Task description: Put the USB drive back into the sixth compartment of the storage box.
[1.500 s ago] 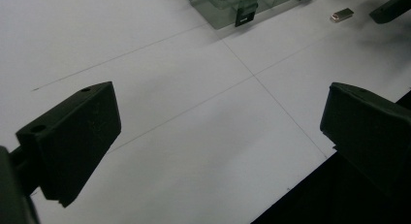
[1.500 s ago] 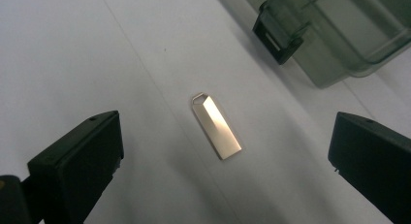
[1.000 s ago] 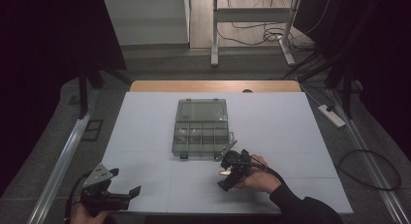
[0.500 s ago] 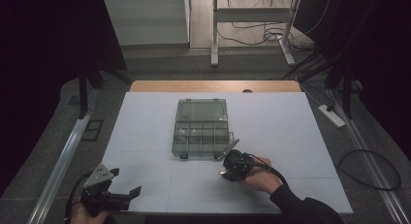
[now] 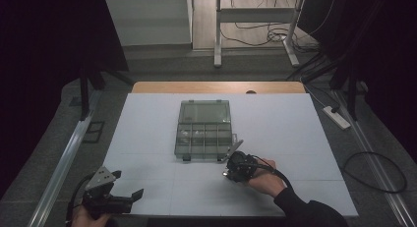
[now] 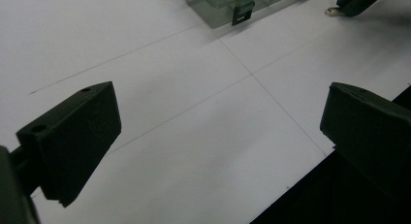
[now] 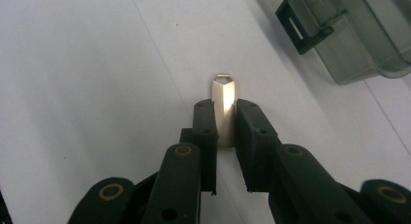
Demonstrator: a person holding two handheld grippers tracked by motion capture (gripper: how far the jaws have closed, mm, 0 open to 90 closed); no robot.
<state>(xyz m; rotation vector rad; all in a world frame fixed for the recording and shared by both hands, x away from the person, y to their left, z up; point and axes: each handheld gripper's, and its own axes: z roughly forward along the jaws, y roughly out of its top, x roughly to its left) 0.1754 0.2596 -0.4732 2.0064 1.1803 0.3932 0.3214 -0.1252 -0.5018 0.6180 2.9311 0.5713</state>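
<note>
Between right claw (image 7: 225,136) jaws, slim silver metal tab (image 7: 225,95), pointed tip

One clear smoky-grey plastic compartment box (image 5: 204,131) with its lid open, two dark latch tabs (image 6: 242,13) along its near edge, one small flat silver metal piece (image 7: 224,105), two black two-jaw grippers (image 5: 235,164), one white table (image 5: 147,138), one white power strip (image 5: 337,117) on the floor

metal clip (image 7: 224,107) | silver, flat | clamped in right tool (image 7: 224,136) | beside organizer box (image 7: 349,35)
</note>
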